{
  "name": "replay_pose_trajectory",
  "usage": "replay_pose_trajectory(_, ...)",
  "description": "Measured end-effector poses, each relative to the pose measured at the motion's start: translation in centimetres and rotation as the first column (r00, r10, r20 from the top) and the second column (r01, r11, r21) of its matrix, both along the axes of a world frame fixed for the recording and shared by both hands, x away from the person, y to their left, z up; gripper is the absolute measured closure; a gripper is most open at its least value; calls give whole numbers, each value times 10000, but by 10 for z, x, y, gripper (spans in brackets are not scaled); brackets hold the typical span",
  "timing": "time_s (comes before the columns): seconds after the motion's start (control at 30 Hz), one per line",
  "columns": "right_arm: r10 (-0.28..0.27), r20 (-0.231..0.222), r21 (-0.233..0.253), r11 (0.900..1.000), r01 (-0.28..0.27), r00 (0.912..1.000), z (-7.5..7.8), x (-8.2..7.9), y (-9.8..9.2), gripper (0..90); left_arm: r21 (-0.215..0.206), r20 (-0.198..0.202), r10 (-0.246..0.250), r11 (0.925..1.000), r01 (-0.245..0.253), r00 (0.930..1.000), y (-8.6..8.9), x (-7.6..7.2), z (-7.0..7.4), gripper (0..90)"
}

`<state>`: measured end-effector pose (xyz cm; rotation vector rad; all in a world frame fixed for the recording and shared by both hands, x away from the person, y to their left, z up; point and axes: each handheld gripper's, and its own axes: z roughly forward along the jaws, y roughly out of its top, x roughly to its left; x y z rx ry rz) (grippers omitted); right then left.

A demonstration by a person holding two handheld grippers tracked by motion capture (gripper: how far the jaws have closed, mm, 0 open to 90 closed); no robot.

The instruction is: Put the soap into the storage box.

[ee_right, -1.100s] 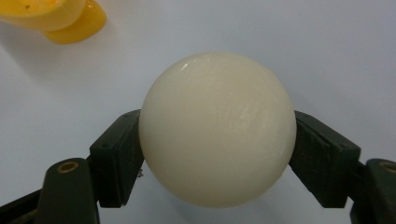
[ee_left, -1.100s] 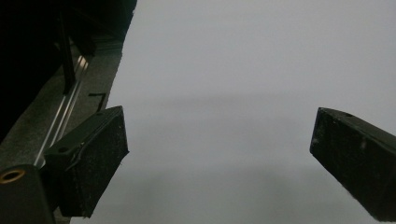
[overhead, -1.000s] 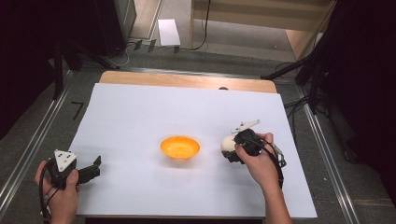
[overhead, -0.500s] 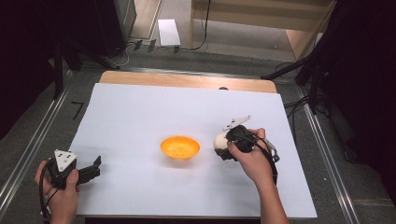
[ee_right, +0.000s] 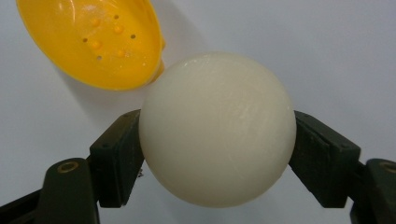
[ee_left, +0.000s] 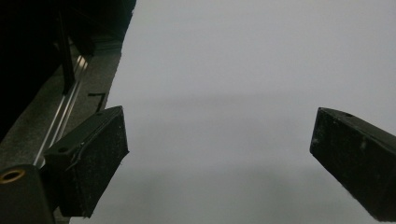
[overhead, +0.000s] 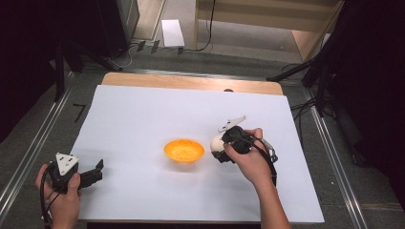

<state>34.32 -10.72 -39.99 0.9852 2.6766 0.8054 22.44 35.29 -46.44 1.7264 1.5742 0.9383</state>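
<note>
The ball (ee_right: 217,128), cream-white and smooth, sits clamped between the two jaws of the right gripper (overhead: 220,151), one pad on each side. It hangs just right of the orange bowl (overhead: 184,150), near the middle of the white sheet (overhead: 143,109); whether it is clear of the sheet cannot be told. So the pick looks done, and carrying it over the bowl and letting go is probably what remains. The left gripper (overhead: 90,175) rests by the sheet's near left corner, jaws spread wide, holding nothing.
</note>
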Motion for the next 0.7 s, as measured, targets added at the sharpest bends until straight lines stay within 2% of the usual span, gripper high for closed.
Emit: replay_pose_trajectory(0.7, 595, 6, 9, 9982, -595, 9982, 10, 4, 31, 245, 3, -30, -34, 10000, 34, 10000, 0, 0, 0, 43)
